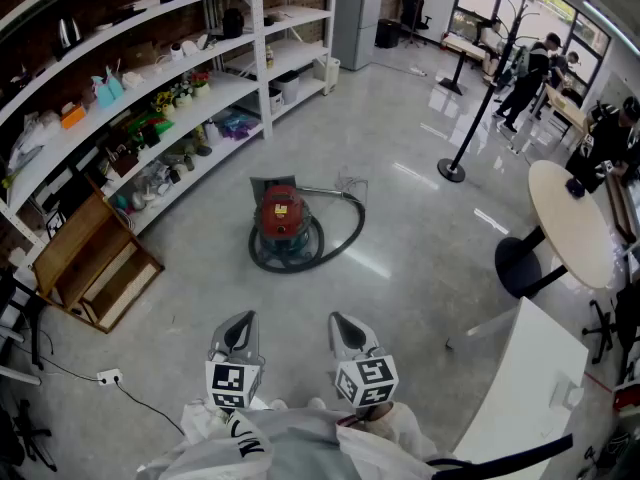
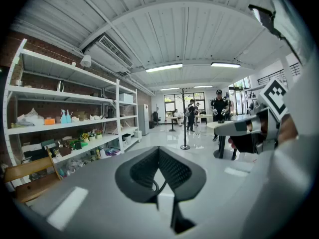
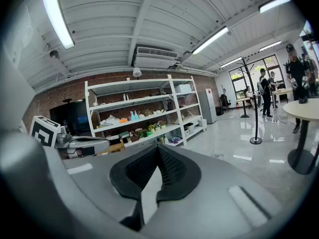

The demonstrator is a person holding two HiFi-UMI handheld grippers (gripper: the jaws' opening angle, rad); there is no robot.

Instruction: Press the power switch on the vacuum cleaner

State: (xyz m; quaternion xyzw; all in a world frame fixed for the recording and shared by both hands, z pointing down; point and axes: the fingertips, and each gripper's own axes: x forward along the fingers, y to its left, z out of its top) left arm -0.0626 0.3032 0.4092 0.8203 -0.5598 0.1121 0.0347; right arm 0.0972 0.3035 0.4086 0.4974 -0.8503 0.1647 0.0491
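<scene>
Vacuum cleaner [image 1: 283,220], the red round plastic one with a dark blue-green base, is sitting on the grey shiny floor [image 1: 410,308], out in the open and a little way from the white metal shelves [image 1: 215,90]. Its long black hose [image 1: 346,236] is curling around it on the floor, probably because nobody is using it yet. The power switch is too small to make out from here.

The left gripper [image 1: 240,326] and the right gripper [image 1: 345,326] are hanging side by side, close to the person's body and well apart from the vacuum cleaner. Both are pointing forward across the room, not down at the machine, so neither gripper view is showing it.

Each gripper is keeping its two jaws pressed together, with nothing between them. That looks like a good way to hold them, since closed jaws make one firm tip for poking a switch.

The pressing is not yet starting. The person is likely needing to walk closer and reach down first.
</scene>
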